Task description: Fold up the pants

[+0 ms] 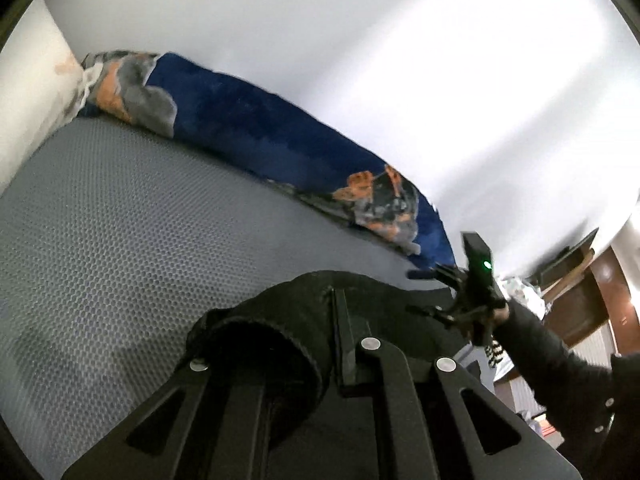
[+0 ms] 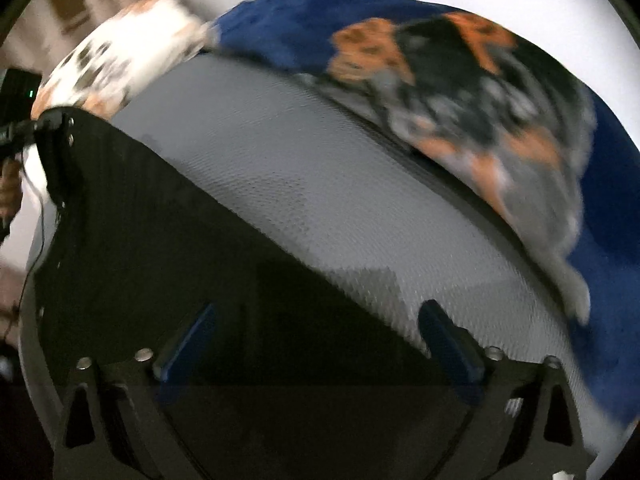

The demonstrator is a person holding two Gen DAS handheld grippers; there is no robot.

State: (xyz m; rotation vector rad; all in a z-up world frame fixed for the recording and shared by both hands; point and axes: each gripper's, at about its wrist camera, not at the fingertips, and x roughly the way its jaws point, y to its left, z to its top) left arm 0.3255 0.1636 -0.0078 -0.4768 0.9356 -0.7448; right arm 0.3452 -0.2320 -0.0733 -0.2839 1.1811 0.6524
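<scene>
The black pants (image 1: 304,320) lie on a grey mesh mattress (image 1: 120,220). In the left wrist view my left gripper (image 1: 336,308) is shut on a bunched edge of the pants, the cloth draped over its left finger. The right gripper (image 1: 424,292) shows at the right, held by a dark-sleeved hand just over the far end of the pants. In the right wrist view the pants (image 2: 160,240) spread flat to the left. My right gripper (image 2: 316,344) is open, its blue-padded fingers (image 2: 448,344) wide apart over the pants' edge. The left gripper (image 2: 24,132) holds the far corner.
A blue blanket with an orange and grey print (image 1: 280,136) lies along the white wall (image 1: 360,40) at the mattress's far side, also in the right wrist view (image 2: 460,100). A patterned pillow (image 2: 120,56) sits at the far left. Wooden furniture (image 1: 580,292) stands at the right.
</scene>
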